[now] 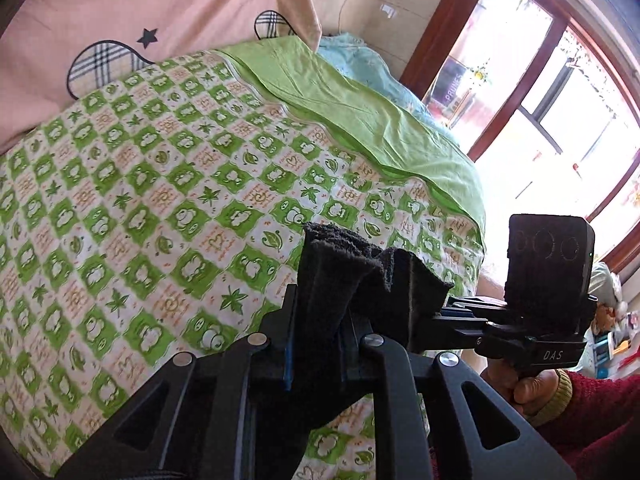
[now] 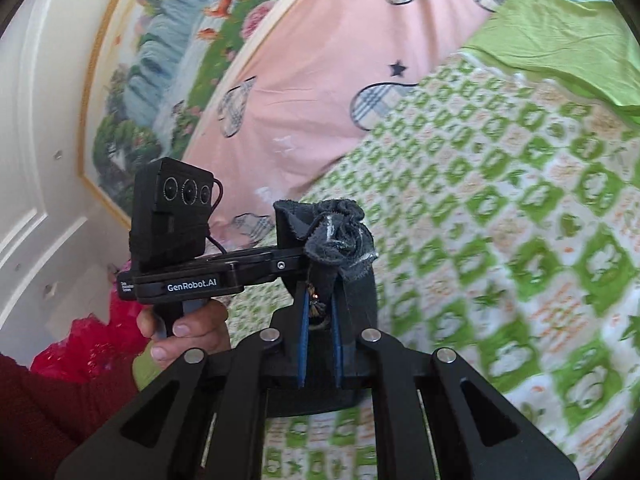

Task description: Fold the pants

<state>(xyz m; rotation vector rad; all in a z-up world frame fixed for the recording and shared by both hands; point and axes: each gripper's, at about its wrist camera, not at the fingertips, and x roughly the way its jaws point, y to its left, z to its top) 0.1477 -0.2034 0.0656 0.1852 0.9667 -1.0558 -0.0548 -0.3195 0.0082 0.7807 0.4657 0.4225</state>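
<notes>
The dark grey pants (image 1: 352,276) hang bunched between the two grippers, held up above the bed. My left gripper (image 1: 316,308) is shut on a thick fold of the pants cloth. In the same view the right gripper (image 1: 452,312) comes in from the right and meets the cloth beside mine. In the right wrist view my right gripper (image 2: 320,300) is shut on a gathered, elastic edge of the pants (image 2: 340,240). The left gripper (image 2: 292,264) reaches in from the left and touches the same bunch.
Below lies a bed with a green and white checked sheet (image 1: 140,208), a plain green cover (image 1: 340,100) and a pink quilt (image 1: 120,12) at the far side. A window (image 1: 560,120) is on the right, a framed landscape picture (image 2: 160,60) on the left wall.
</notes>
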